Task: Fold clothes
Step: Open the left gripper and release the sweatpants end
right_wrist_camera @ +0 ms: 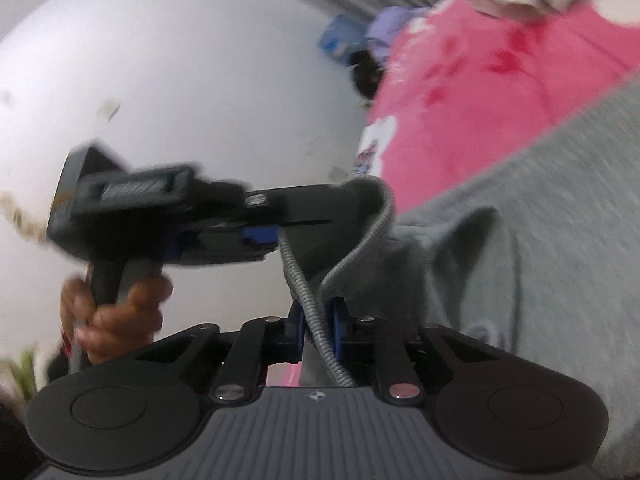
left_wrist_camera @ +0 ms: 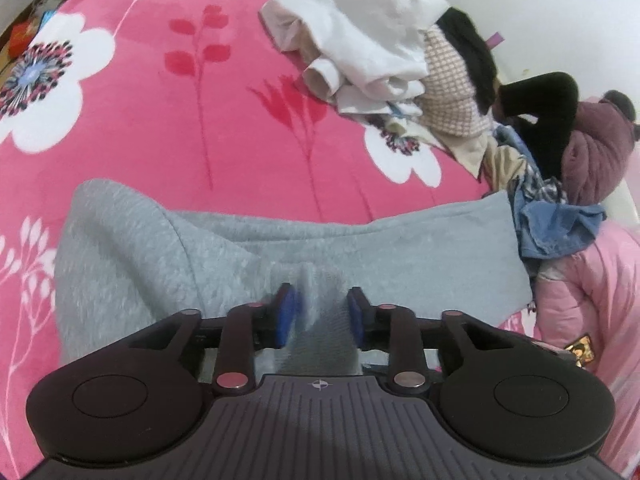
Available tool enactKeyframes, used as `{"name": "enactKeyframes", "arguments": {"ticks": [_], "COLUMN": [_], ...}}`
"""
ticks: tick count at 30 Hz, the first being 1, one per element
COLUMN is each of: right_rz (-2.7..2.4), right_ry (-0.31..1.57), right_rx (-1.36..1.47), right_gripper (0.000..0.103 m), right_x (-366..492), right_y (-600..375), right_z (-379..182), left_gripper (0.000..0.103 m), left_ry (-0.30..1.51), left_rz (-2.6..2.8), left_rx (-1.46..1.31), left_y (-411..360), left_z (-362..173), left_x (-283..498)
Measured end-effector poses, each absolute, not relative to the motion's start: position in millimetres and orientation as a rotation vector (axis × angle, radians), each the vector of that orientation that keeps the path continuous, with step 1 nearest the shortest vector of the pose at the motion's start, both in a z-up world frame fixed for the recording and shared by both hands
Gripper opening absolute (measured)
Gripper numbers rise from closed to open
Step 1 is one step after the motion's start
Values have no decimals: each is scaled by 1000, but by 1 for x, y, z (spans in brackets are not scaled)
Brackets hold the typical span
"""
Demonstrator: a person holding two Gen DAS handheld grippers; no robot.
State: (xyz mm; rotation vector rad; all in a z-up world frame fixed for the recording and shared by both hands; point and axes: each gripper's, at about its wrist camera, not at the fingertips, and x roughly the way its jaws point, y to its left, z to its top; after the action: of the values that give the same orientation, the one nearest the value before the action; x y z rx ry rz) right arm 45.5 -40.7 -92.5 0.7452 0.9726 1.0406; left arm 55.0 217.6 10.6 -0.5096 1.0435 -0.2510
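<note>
A: Fingers first. Left gripper (left_wrist_camera: 322,314): blue pads closed partway onto a bunched ridge of the grey garment (left_wrist_camera: 280,248), cloth pinched between them.

B: Right gripper (right_wrist_camera: 318,330): fingers nearly together, clamped on a ribbed grey edge, likely a hem or cuff; the right wrist view is blurred, so I can't name the part.

A: The right view also shows a hand (right_wrist_camera: 116,312) on the other gripper's handle, and that gripper bites the same ribbed band a little further along.

B: Two grips close on one edge, probably to keep it taut and lift it evenly for a fold.

A: Outward: the rest of the garment lies spread on the pink flowered blanket (left_wrist_camera: 180,112) of the bed.

B: A clothes pile (left_wrist_camera: 384,52) sits well apart at the far side.
</note>
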Motion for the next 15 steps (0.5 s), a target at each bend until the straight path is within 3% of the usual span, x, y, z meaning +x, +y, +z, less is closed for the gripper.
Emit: {"name": "enactKeyframes", "arguments": {"ticks": [9,15], "right_rz": [910,897], "right_ry": [1065,1086], "right_rx": [906,822], "right_gripper": [11,11], "right_x": [60,62], "right_y": [-67,-61], "right_z": [-125,-116], "left_gripper": [35,35], "left_ry": [1019,1026], "left_rz": [-152,-157], "left_rx": [-471,-292], "left_y": [241,220], "left_z": [-7,-27], "left_x": [20,9]}}
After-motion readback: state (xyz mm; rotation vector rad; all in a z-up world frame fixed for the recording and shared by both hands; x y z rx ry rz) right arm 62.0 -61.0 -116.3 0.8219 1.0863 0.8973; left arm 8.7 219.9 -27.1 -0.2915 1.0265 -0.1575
